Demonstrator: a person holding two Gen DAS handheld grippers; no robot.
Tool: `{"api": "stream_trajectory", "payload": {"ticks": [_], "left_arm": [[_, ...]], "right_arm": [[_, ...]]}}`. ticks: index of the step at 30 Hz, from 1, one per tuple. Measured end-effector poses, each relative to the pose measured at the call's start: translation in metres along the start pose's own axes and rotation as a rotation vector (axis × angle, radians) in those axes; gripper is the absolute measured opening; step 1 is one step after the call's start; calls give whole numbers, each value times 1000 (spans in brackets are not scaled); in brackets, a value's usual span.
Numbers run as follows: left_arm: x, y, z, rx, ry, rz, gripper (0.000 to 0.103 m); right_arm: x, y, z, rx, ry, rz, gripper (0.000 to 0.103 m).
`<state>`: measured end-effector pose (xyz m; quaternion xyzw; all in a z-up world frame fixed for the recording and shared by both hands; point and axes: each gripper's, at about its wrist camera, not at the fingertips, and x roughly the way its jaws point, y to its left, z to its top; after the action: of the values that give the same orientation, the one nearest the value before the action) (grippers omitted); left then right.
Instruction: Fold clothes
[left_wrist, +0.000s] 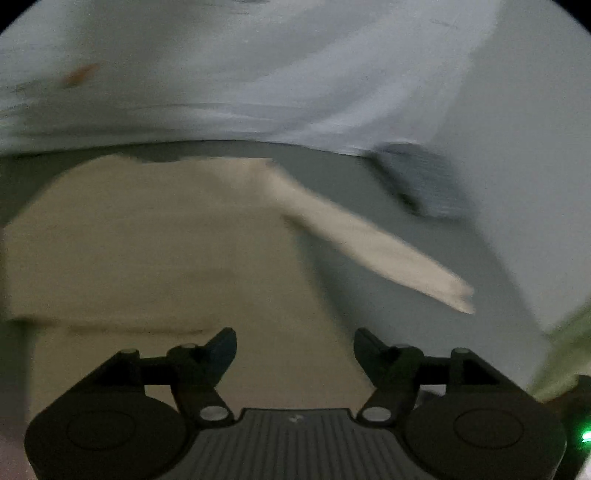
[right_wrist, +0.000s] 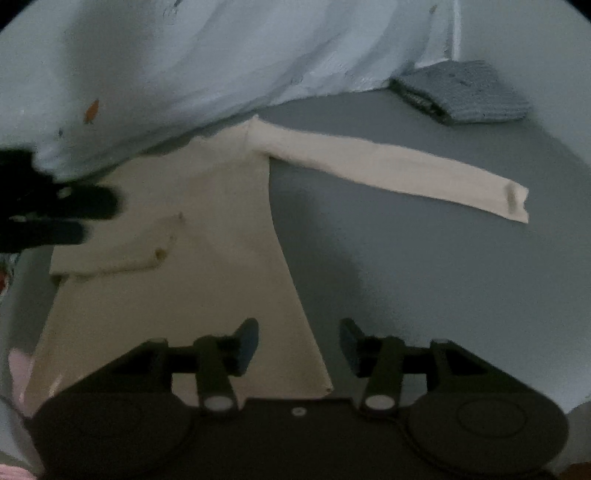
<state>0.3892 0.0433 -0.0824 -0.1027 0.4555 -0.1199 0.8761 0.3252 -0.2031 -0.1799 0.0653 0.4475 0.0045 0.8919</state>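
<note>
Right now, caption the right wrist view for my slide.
Open right gripper above cream shirt, one sleeve outstretched.

I see a grey surface (right_wrist: 424, 277) carrying a cream long-sleeved top (right_wrist: 207, 258), spread flat; at two o'clock lies a folded grey-blue cloth (right_wrist: 469, 92).

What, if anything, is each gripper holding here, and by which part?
Nothing is held. The left gripper and right gripper both stand open and empty above the cream long-sleeved top, which lies flat on the grey surface.
</note>
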Motion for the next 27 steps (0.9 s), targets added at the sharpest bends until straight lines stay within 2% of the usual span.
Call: {"api": "stream_trajectory", "payload": {"ticks": [2,5,8,10,11,12,14,18,19,21,24,27], "left_arm": [[-5,28,-11,-82,6,128,72],[-17,68,-32,-169,25,343,73],[-31,102,-53,-214,43,478,73],[-32,122,-63,-278,62,491,73],[-29,132,-67,-312,71,492,72],[-26,139,-71,-333,81,485,71],[-19,146,-75,-342,96,465,70],[-5,148,-82,-315,98,409,59],[-1,148,-86,-320,89,414,57],[3,148,-89,-333,58,432,48],[8,140,-91,-304,49,442,47],[5,140,-94,-294,51,427,46]], "right_arm": [[7,10,-1,-88,3,-6,54],[17,41,-6,-291,-54,-24,53],[29,74,-2,-450,-103,4,52],[38,97,0,-552,-136,32,42],[43,111,0,-621,-143,42,27],[48,124,0,-688,-148,47,21],[57,147,0,-800,-151,23,21],[68,178,3,-937,-143,2,23],[70,183,3,-958,-132,-1,23],[78,190,5,-1003,-115,6,28],[91,196,12,-1041,-93,28,38],[103,202,17,-1071,-87,38,38]]}}
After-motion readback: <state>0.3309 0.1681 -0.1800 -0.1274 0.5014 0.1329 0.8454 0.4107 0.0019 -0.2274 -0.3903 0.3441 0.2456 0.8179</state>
